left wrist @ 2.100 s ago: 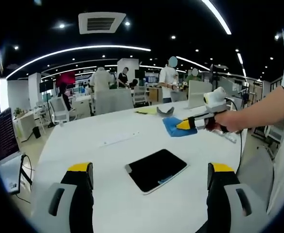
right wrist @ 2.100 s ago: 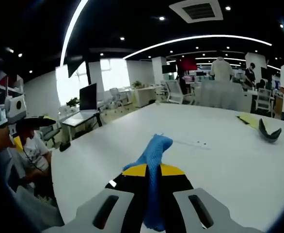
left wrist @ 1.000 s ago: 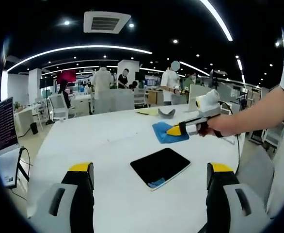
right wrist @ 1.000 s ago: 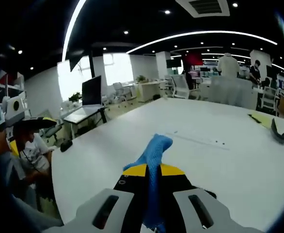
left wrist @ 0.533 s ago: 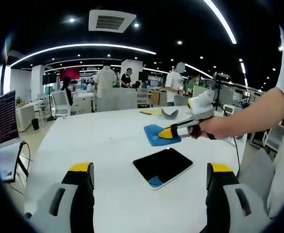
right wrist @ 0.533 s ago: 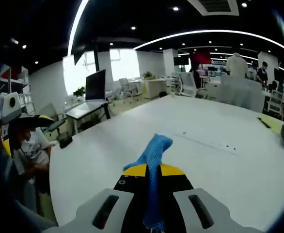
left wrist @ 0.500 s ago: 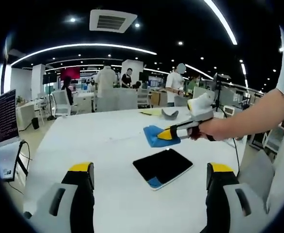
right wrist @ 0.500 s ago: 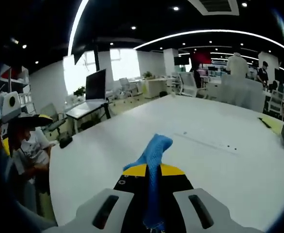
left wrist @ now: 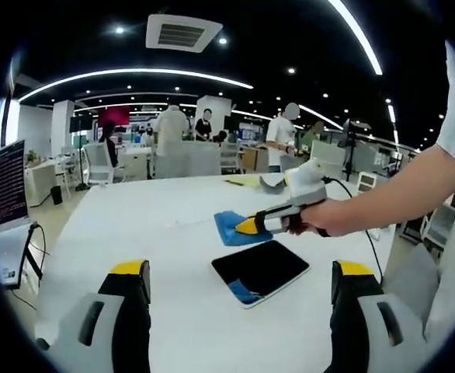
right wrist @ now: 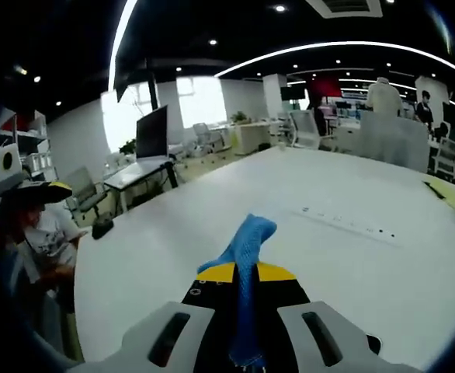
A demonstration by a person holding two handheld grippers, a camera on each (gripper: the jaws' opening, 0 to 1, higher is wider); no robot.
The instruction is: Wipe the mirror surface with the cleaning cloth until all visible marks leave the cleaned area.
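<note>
Right gripper (left wrist: 245,226) carried cloth (left wrist: 229,228) nearer mirror (left wrist: 260,270).

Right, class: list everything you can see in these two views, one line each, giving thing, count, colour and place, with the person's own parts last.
Mirror: one, dark flat slab with rounded corners, on the table between the left gripper's jaws, a blue reflection at its near edge.
Cleaning cloth: one, blue, clamped in the right gripper, hanging beyond the mirror's far edge in the left gripper view.
Table: one, white, large.
Monitor: one, dark, on a side desk.
Yellow sheet: one, far end of the table.
Bystanders: several, standing at the back.
Left gripper: yellow-tipped jaws apart, empty.
Right gripper: yellow-tipped, shut on the cloth.
Forearm: one, behind the right gripper.
</note>
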